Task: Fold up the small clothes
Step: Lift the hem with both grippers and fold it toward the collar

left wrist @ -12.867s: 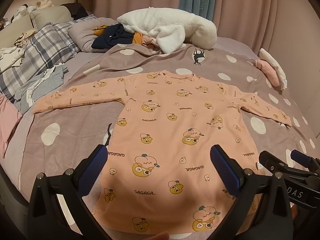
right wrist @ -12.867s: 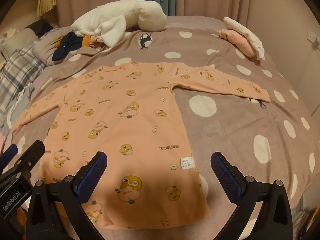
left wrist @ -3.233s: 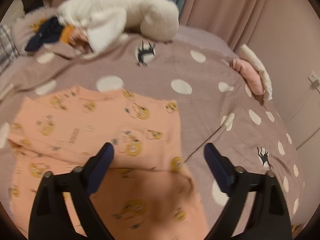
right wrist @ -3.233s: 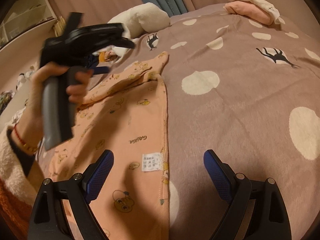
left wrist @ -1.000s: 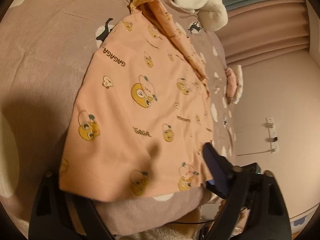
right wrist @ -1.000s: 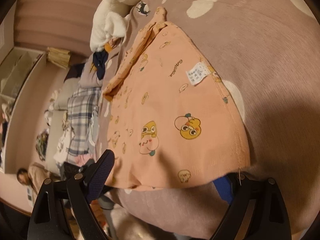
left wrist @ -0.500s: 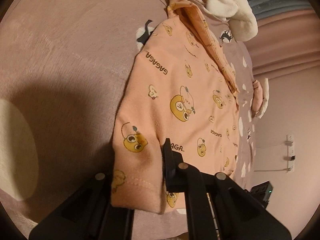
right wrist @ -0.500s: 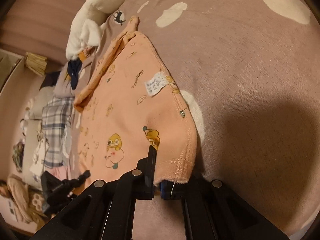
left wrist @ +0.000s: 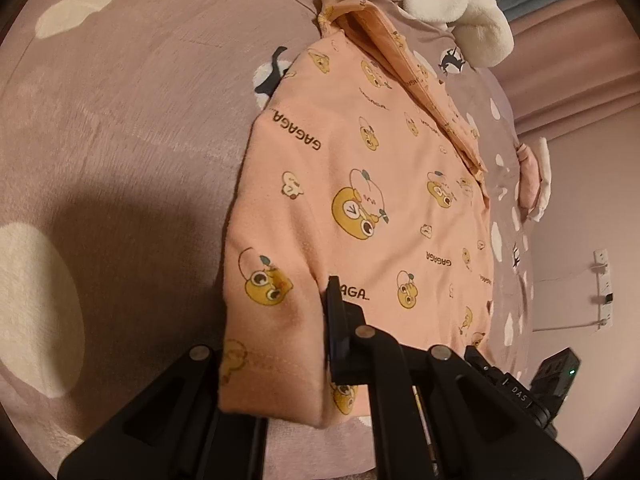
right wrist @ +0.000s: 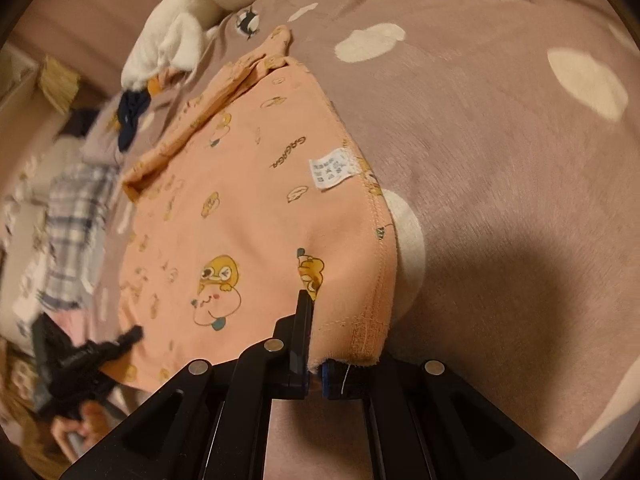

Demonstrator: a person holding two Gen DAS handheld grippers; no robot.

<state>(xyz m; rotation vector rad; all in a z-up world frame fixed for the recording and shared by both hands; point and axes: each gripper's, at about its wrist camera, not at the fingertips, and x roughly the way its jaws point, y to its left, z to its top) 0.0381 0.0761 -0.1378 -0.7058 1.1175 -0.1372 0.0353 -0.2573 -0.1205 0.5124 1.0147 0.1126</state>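
A mauve bedspread [left wrist: 132,92] (white-spotted) carries the peach shirt [left wrist: 360,168] and a white plush [left wrist: 452,0].

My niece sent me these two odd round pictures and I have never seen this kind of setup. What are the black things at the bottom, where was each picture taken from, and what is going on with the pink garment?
No robot here: a person holds a hand tool with two jaws in each hand. A wide-angle camera on each tool looks along its jaws, hence the round pictures.

One picture is from the left gripper, the other from the right gripper. Both are shut on the hem of the same peach nightshirt, one at each bottom corner.

The nightshirt lies on a bed, on a mauve blanket with pale spots, its sleeves already folded in. A white plush toy lies beyond it.
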